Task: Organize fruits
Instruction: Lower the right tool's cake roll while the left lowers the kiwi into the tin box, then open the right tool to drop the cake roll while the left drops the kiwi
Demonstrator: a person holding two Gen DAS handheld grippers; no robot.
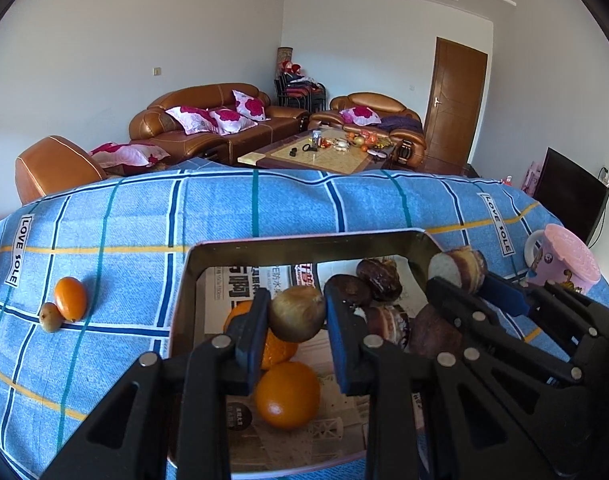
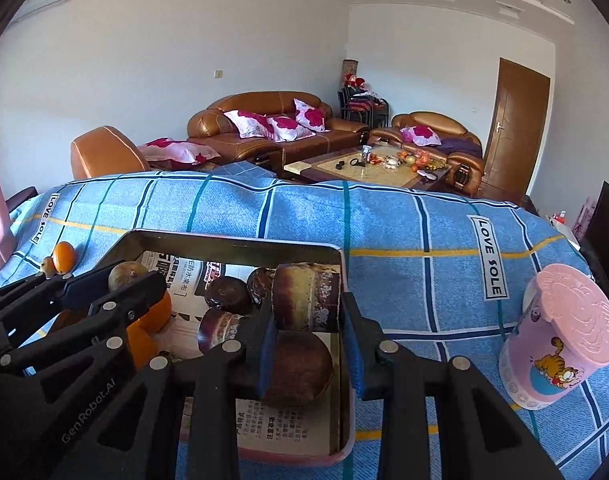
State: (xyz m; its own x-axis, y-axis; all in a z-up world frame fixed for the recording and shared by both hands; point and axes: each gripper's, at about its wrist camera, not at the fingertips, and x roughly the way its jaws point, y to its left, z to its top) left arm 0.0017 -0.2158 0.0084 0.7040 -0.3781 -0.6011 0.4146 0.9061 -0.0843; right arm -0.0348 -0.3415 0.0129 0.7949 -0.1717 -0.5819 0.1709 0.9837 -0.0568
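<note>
Both grippers hover above a metal tray (image 1: pixel 304 240) lined with newspaper, standing on a blue checked cloth (image 1: pixel 264 208). The left gripper (image 1: pixel 296 316) has its jaws closed part-way on a round brown fruit (image 1: pixel 297 313), held over 2 oranges (image 1: pixel 287 394) in the tray's left half. The right gripper (image 2: pixel 307 312) clamps a cut, brown-skinned chunk (image 2: pixel 306 297) above the dark pieces (image 2: pixel 228 294) gathered in the right half. The step in hand appears to be placement by kind. Each next move calls for lowering into a free gap, then opening the jaws without disturbing neighbours. 1 orange fruit (image 1: pixel 70 298) and 1 small brown fruit (image 1: pixel 50 317), touching each other, remain on the cloth left of the tray; a pink lidded cup (image 2: pixel 560 336) stands to its right.
</note>
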